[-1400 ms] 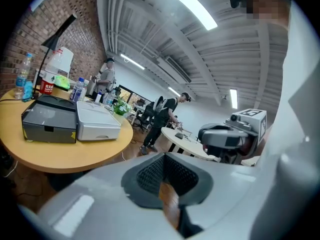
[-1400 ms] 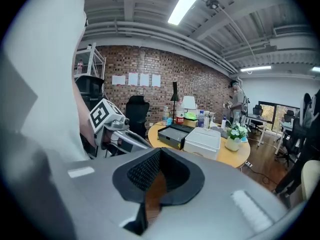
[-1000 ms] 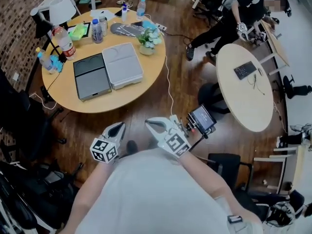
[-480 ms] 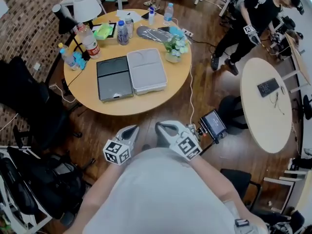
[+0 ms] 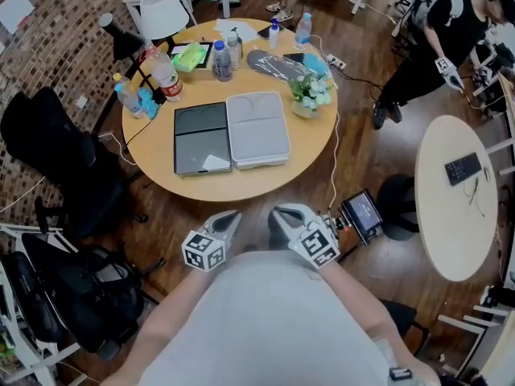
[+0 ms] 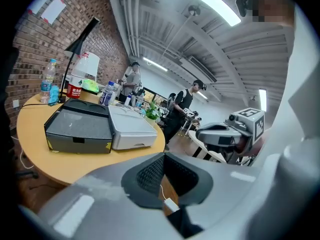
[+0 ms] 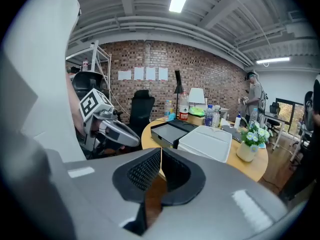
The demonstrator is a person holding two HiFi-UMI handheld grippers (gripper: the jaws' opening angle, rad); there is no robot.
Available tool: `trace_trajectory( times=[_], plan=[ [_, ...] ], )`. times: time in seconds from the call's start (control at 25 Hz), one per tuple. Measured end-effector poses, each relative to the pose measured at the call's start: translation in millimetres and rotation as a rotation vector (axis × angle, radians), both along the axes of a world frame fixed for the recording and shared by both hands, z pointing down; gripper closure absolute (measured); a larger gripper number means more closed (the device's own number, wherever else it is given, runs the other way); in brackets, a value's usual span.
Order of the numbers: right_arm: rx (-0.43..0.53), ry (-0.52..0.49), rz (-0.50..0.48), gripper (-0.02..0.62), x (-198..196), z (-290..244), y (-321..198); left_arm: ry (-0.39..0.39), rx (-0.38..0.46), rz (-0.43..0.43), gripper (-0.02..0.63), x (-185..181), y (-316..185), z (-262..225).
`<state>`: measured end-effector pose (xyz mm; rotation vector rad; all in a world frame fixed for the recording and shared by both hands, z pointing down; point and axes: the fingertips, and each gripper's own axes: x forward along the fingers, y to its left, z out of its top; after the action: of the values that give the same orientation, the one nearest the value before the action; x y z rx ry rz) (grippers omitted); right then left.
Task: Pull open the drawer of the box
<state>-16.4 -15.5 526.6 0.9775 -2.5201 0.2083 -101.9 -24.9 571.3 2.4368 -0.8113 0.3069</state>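
I look steeply down on a round wooden table [image 5: 153, 147] standing on a dark plank floor [image 5: 362, 151]. A brick wall [image 5: 56, 47] runs along the left of the room, and a black office chair [image 5: 56, 151] is parked near the table's left edge. A second, paler round table [image 5: 451, 215] stands well apart on the right, with a person in black [image 5: 438, 34] beyond it.

Two flat boxes lie side by side, touching, toward the table's near edge: a dark box [image 5: 201, 137] on the left and a light grey box [image 5: 257, 129] on the right. Each has a drawer front facing me, and both drawers look closed. Their tops are shallow moulded trays.

A pot of flowers [image 5: 308, 95] sits at the right edge. Water bottles [image 5: 221, 59] cluster along the far edge, and a red-labelled bottle [image 5: 165, 75] and a black desk lamp [image 5: 121, 34] are near the left edge.

Both grippers hang short of the table, over the floor — the left gripper [image 5: 228, 218] and the right gripper [image 5: 278, 214], each with jaws clenched together on nothing.
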Motion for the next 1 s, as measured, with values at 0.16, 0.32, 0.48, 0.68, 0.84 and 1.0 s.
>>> trace_trajectory(
  times=[0.16, 0.32, 0.48, 0.68, 0.84, 1.0],
  plan=[
    [-0.029, 0.024, 0.017, 0.592, 21, 11, -17, -0.021, -0.005, -0.005, 0.601, 14, -19, 4],
    [-0.050, 0.033, 0.008, 0.592, 37, 22, -34, -0.043, -0.025, -0.008, 0.601, 27, -31, 10],
    [-0.077, 0.039, 0.006, 0.594, 51, 33, -48, -0.074, -0.041, -0.014, 0.601, 35, -44, 16],
    [-0.121, 0.034, -0.010, 0.592, 62, 49, -63, -0.109, -0.041, -0.043, 0.601, 37, -63, 20],
    [-0.158, 0.036, -0.011, 0.592, 68, 67, -76, -0.147, -0.057, -0.069, 0.601, 34, -75, 33],
    [-0.189, 0.033, -0.004, 0.592, 75, 84, -92, -0.171, -0.091, -0.111, 0.601, 27, -89, 48]
  ],
)
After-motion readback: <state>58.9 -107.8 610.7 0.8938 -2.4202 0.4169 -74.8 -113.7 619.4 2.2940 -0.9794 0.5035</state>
